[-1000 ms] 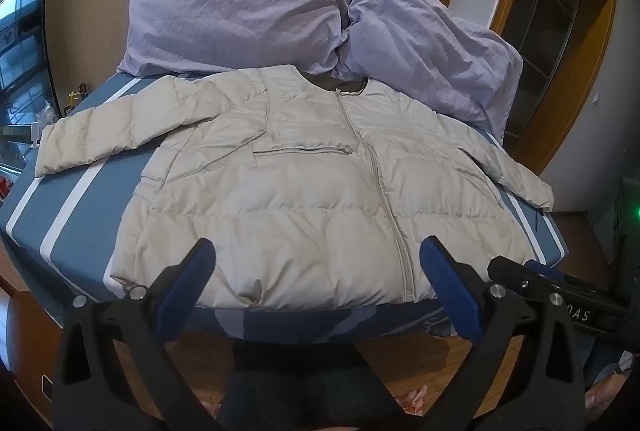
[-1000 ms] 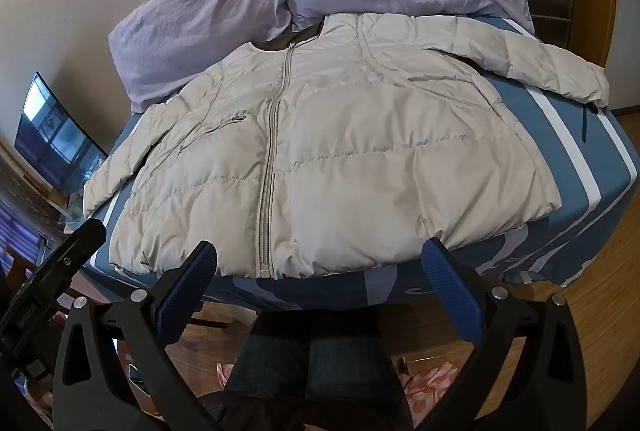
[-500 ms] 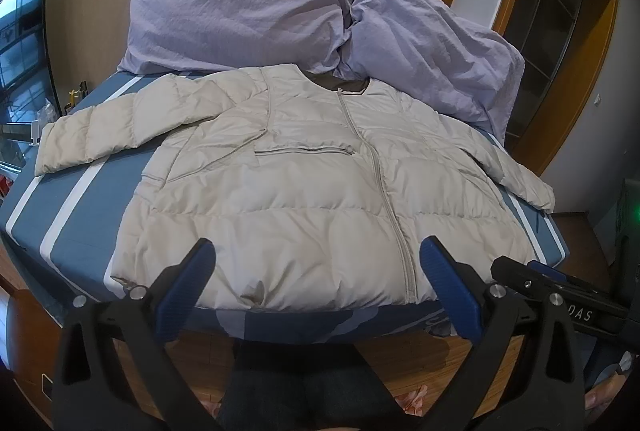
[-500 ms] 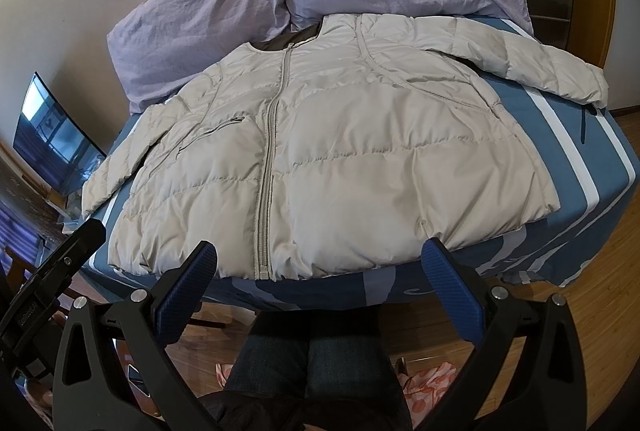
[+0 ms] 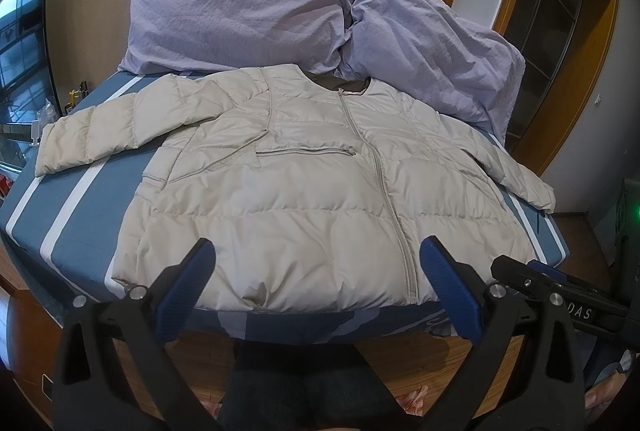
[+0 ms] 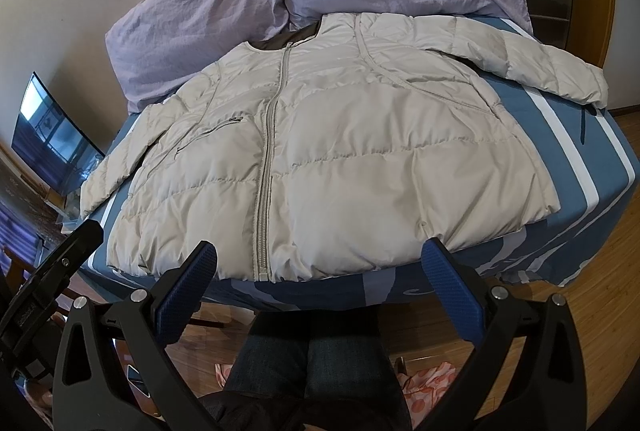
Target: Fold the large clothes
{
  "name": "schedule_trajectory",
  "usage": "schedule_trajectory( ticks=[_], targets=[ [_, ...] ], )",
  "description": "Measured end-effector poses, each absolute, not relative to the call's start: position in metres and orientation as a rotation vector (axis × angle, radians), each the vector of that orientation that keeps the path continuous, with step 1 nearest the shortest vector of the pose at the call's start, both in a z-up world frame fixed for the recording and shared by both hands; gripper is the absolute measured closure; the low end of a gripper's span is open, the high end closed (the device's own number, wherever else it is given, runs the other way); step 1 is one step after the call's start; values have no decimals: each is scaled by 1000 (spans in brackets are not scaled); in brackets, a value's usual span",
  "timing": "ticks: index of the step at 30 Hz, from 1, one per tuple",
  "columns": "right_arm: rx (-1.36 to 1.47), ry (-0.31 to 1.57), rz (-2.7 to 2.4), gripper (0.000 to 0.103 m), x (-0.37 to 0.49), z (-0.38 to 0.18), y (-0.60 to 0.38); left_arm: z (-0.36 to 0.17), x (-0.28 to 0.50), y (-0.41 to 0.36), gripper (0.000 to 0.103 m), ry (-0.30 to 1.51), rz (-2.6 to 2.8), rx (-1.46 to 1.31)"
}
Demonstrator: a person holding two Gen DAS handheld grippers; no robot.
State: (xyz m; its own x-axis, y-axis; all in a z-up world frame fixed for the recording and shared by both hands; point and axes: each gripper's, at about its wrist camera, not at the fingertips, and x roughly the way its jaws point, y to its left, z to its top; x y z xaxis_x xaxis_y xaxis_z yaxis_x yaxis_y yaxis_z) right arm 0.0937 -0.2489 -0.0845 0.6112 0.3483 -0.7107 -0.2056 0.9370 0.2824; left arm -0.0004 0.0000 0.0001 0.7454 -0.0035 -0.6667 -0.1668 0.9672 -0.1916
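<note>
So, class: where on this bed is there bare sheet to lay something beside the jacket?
Bare striped sheet lies below the outstretched sleeve, beside the jacket body; another strip runs beyond its other side. The head end is crowded by pillows.

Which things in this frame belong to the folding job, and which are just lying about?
Belongs to the job:
- beige puffer jacket, spread flat and zipped, not yet folded
- left gripper, open, holding nothing
- right gripper, open, holding nothing
- striped blue bed, the work surface

Just lying about:
- two lilac pillows at the head of the bed
- monitor beside the bed
</note>
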Motion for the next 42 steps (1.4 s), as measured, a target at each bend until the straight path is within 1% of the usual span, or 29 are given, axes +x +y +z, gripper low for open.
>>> schedule_trajectory(
  ticks=[34, 42],
  targets=[
    [177, 861, 318, 1, 95, -87, -248, 0, -1, 0, 2, 730, 89, -247],
    [175, 866, 310, 1, 101, -89, -250, -7, 3, 11, 2, 732, 91, -247]
  ],
)
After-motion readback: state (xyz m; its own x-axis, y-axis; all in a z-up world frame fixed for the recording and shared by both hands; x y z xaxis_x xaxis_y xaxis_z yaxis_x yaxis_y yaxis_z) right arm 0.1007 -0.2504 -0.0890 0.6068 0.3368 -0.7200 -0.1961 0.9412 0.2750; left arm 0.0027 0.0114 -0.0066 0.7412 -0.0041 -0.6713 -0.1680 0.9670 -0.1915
